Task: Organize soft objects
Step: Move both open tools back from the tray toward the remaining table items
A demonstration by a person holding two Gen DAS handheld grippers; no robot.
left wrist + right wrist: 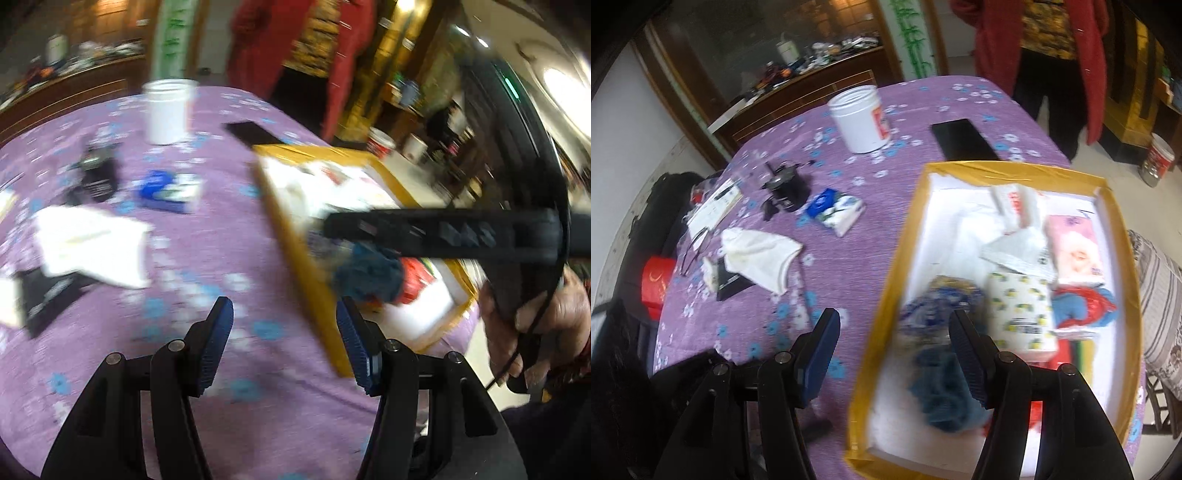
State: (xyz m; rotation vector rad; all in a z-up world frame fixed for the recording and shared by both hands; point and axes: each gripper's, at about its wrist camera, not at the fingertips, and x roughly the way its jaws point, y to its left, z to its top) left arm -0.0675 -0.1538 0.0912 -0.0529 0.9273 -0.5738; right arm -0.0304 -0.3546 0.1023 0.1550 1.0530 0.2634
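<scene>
Both our claws, left [284, 341] and right [892, 356], hang open and empty. The box [886, 295] at three o'clock gathers soft things; a white cloth [759, 254] waits at ten o'clock on the worktop [831, 266].

Both handheld tools look alike: the left gripper [284, 343] and the right gripper [895, 358] are black plastic linkages, each joint capped with a round silver screw head, and the fingers [216, 343] carry ribbed dark-blue pads. Seen from the left tool's camera, the right tool is a long black bar with triangular cut-outs, on a curved black frame (a green strip shows on its edge). A thin black cable runs past the hand [535, 325], above a dark sleeve.
</scene>
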